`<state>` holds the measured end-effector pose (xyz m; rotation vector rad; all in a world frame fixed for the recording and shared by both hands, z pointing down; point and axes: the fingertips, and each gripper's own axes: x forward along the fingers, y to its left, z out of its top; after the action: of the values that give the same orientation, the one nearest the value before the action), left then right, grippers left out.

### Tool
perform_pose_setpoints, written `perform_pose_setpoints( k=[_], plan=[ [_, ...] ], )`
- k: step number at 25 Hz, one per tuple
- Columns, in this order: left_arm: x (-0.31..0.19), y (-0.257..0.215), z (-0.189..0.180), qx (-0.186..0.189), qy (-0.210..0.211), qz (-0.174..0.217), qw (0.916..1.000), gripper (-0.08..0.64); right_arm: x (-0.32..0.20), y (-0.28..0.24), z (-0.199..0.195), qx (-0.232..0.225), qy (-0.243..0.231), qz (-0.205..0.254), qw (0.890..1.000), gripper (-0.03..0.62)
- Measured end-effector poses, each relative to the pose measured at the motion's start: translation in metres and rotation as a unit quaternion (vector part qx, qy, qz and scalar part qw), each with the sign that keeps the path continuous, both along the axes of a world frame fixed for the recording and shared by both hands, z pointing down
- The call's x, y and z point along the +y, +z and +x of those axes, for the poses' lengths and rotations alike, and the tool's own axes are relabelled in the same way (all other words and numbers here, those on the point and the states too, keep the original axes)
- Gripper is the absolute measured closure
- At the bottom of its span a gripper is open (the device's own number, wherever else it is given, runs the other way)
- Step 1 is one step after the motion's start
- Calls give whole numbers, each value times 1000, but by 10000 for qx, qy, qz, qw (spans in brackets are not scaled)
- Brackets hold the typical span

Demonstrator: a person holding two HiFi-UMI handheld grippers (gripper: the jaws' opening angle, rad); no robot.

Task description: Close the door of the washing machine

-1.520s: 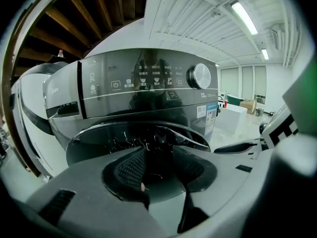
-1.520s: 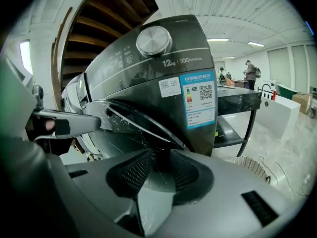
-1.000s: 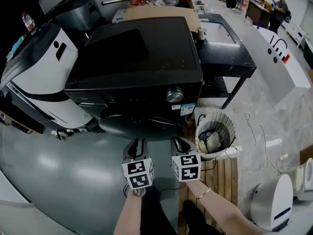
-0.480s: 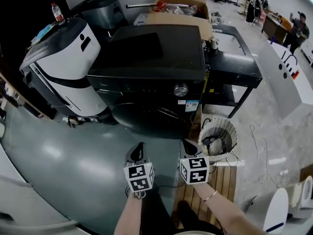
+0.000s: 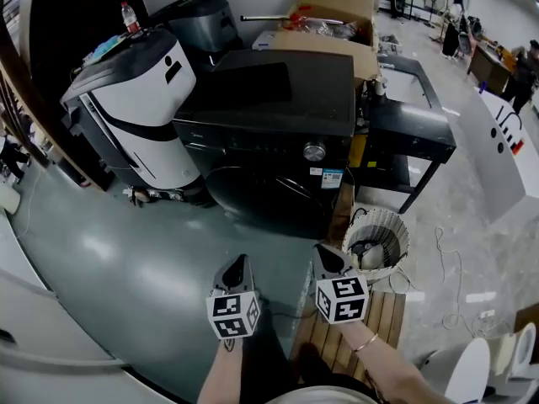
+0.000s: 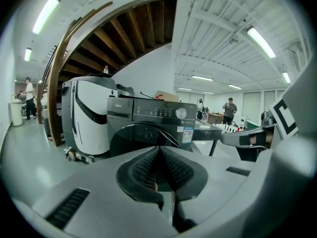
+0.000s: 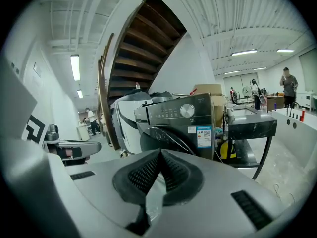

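The washing machine door [image 5: 268, 199] is seen apparently shut, straight ahead of and well apart from the left gripper [image 5: 238, 264] and the slightly nearer right gripper [image 5: 325, 256]. Both sets of fingers [image 6: 143, 170] are clenched on nothing.

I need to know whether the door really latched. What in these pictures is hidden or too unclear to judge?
- Latch: the washing machine door looks pushed to, but the head view shows dark on dark from above, and no latch is visible.
- Door's lower part: covered by the bodies of the left gripper and right gripper in their own views.
- Print on the sticker: too small in every view.
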<state>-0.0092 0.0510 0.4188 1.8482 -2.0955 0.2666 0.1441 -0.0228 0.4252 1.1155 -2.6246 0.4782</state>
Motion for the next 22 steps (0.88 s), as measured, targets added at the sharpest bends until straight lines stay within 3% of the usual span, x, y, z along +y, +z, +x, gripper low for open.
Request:
perform_pose_setpoints(
  k=[11, 22],
  plan=[
    [63, -10, 10, 240, -311, 90, 9992, 538, 40, -20, 36, -300, -394, 23, 9988, 588],
    [97, -18, 16, 305, -491, 185, 9982, 538, 70, -29, 47, -439, -730, 93, 9963, 588]
  ],
)
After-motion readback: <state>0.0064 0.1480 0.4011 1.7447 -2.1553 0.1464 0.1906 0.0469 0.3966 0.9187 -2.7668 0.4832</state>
